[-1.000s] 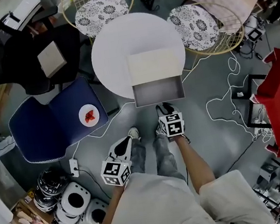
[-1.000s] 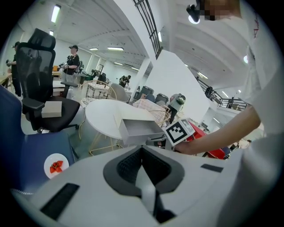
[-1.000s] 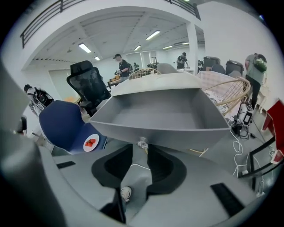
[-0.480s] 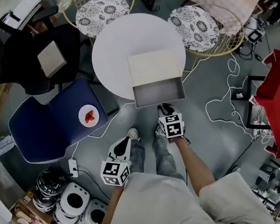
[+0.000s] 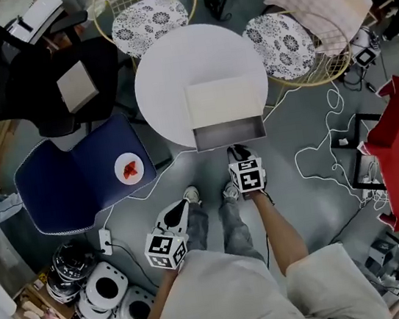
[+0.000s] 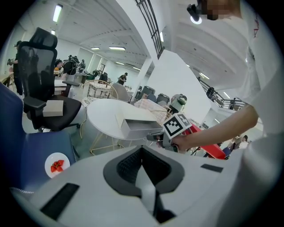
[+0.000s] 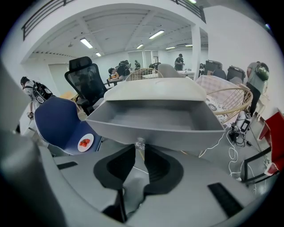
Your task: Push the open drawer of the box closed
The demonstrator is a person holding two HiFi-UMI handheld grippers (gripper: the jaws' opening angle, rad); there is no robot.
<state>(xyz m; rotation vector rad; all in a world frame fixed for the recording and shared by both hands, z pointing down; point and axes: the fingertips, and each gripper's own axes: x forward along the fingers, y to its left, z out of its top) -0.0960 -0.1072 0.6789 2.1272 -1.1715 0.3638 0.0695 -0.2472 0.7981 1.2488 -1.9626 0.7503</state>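
One round white table (image 5: 168, 70) carries a cream box (image 5: 224, 98) at its 6 o'clock edge, the side nearest the person. The box's grey drawer (image 5: 229, 134) stands partly out past the rim, toward 6 o'clock. A blue chair (image 5: 70, 185) at the table's 8 o'clock holds a plate of strawberries (image 5: 129, 170).

The right gripper (image 5: 237, 149) is at the drawer's front. Seen along its own jaws, they have just been closing and now pinch the small clear knob (image 7: 140, 142) at the middle of the front panel. The left gripper (image 5: 180, 207) hangs at 7 o'clock of the drawer, well apart from the box, its jaws pressed together on nothing.

The drawer is empty and thin-walled, so it should be light and run in with little force. The likelier trouble is the box, which also looks light and sits on a smooth top. A hard shove could slide the whole thing toward 12 o'clock instead of shutting it.

The front panel looks stiff enough to take a push. The knob is small, glassy and probably slippery, so it is a fair hold for guiding but a poor one to lean on. A square, steady press at the panel's centre, along the line of the drawer, looks safest. Pressure off toward 3 or 9 o'clock might skew the drawer and jam it.
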